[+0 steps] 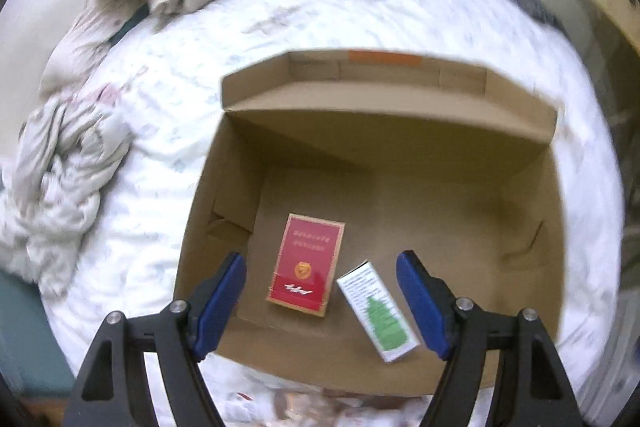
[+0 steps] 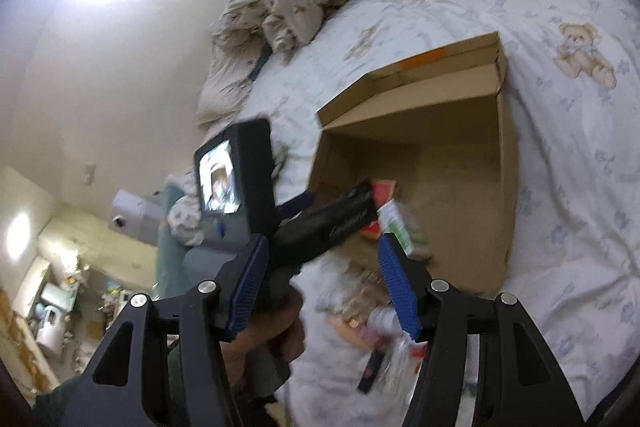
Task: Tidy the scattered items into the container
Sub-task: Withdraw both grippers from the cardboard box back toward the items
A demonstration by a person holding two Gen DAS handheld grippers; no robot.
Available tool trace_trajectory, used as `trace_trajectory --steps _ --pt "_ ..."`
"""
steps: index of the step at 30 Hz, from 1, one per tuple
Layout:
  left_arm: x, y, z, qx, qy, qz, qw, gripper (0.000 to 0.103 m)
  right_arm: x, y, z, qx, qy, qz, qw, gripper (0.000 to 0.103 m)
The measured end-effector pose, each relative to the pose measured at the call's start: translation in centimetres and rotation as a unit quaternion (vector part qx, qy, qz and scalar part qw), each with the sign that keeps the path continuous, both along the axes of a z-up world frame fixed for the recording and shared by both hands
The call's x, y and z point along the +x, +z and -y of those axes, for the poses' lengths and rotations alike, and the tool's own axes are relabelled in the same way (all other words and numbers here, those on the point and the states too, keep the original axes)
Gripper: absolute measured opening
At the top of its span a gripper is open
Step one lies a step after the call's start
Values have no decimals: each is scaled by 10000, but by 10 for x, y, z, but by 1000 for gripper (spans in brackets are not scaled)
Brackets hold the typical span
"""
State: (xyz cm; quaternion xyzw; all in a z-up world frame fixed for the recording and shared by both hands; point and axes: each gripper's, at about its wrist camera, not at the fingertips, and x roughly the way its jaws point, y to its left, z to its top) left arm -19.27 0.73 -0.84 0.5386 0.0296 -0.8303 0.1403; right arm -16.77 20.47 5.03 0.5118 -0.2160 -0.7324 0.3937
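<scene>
My left claw (image 1: 320, 301) gapes empty above cardboard box (image 1: 400, 147) | right claw (image 2: 320, 283) open, empty | next: fetch items (image 2: 376, 339) at lower centre, lift clear of the box wall.

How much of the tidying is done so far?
Two items already lie in the open brown cardboard box: a flat red packet and a small white-and-green carton. Nothing is in hand; both the left gripper and right gripper have empty, open jaws. A blurry pile of small items on the bedsheet remains.
</scene>
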Motion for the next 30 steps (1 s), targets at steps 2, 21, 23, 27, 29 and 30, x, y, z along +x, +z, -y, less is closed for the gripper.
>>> trace_trajectory --steps 2,21,23,27,29,30 --pt "2 4 -1 32 141 -110 9998 78 11 2 -3 31 117 -79 9999 62" --pt "82 -3 56 -465 1278 283 9903 78 62 -26 15 1372 900 -653 9843 69" --pt "86 -3 54 -511 1243 318 9904 78 65 -20 19 1364 956 -762 9831 69" --pt "91 -3 49 -607 1175 296 9908 78 69 -13 21 1354 1020 -822 9821 69" --pt "93 -3 48 -632 1173 318 9906 78 69 -9 20 1332 1015 -841 9823 69" --pt "93 -3 47 -664 1175 350 9902 78 69 -7 20 1336 1007 -872 9820 69"
